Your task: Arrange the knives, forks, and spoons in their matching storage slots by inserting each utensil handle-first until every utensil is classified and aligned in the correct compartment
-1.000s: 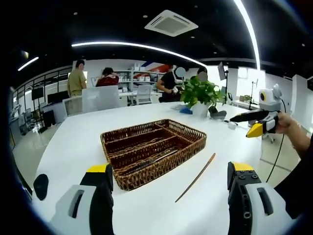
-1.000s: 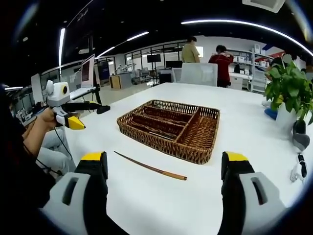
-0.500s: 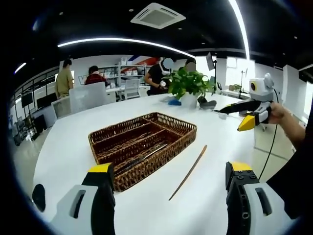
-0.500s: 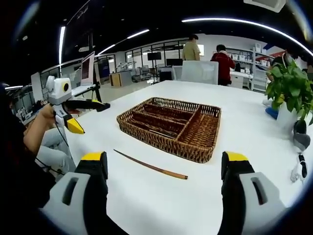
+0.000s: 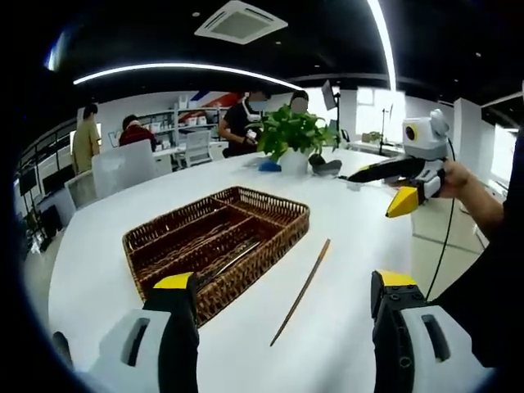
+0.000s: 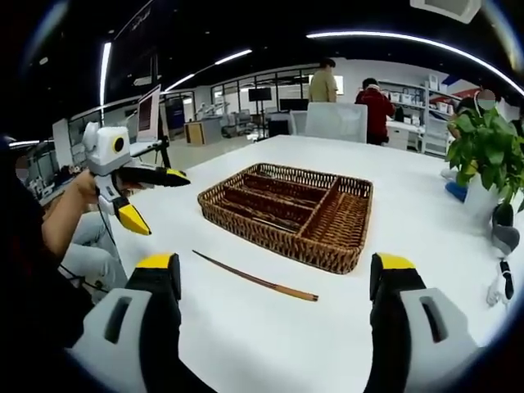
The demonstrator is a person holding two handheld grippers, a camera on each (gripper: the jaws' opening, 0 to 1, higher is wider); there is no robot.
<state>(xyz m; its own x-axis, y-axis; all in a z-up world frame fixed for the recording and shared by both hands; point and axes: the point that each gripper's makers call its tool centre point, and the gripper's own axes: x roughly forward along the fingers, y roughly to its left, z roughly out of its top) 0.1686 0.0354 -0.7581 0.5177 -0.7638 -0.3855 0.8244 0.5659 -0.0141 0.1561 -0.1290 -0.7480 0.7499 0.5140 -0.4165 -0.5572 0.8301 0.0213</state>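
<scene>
While both grippers hover above the white table [image 5: 360,221], each stands wide open and holds nothing. The left gripper [image 5: 282,323] has its yellow-tipped jaws spread on either side of a thin brown stick [image 5: 301,291], which lies flat on the table just right of the wicker tray [image 5: 282,233]. Utensils [image 5: 229,260] rest in the tray's long compartments, too dim to tell apart. The right gripper [image 6: 274,315] hangs near that same stick, with the tray beyond it. A potted plant [image 5: 286,139] stands at the far side, and people are by desks beyond.
</scene>
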